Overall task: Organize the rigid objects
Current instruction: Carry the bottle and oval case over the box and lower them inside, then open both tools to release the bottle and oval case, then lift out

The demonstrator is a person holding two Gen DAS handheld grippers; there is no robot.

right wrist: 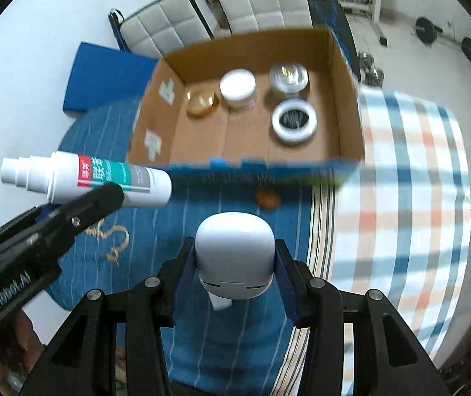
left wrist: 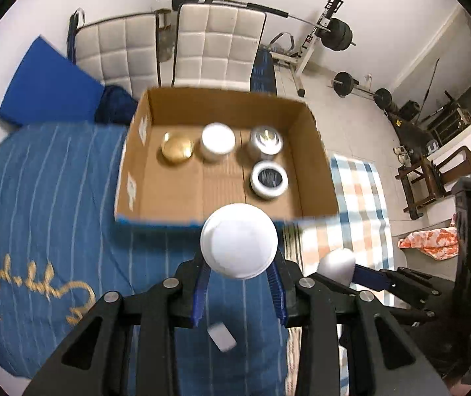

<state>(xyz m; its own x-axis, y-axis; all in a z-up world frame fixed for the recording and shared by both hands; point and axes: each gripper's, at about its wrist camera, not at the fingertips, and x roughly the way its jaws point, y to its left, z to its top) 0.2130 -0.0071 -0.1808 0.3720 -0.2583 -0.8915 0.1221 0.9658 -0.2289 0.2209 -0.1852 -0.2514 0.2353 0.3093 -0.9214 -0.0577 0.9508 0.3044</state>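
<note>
Our left claw (left wrist: 239,275) is clamped on a white bottle (left wrist: 238,245). Right claw (right wrist: 234,272) grips a white earbud case (right wrist: 234,250); the cardboard box (right wrist: 346,99) sits just ahead.

Box (left wrist: 314,151): matt brown corrugated cardboard with paper labels on its left inner wall. Gold jar (left wrist: 176,148): polished, metallic-looking lid. White jar (left wrist: 217,138): smooth matt plastic lid. Silver jar (left wrist: 266,138): mirror-bright lid that catches the light. Ringed jar (left wrist: 268,178): glossy pale rim around a dark top. Tube (right wrist: 87,178): smooth white plastic with a printed red, teal and grey label, slightly glossy. Case (right wrist: 234,257): smooth white plastic with a soft sheen. Left gripper (left wrist: 239,285) and right gripper (right wrist: 232,274): matt black plastic frames, ribbed blue finger pads, bright metal pins. Cloth (left wrist: 47,198): blue woven fabric with pale stripes and gold embroidery. Chairs (left wrist: 219,43): quilted white leather-like upholstery.
</note>
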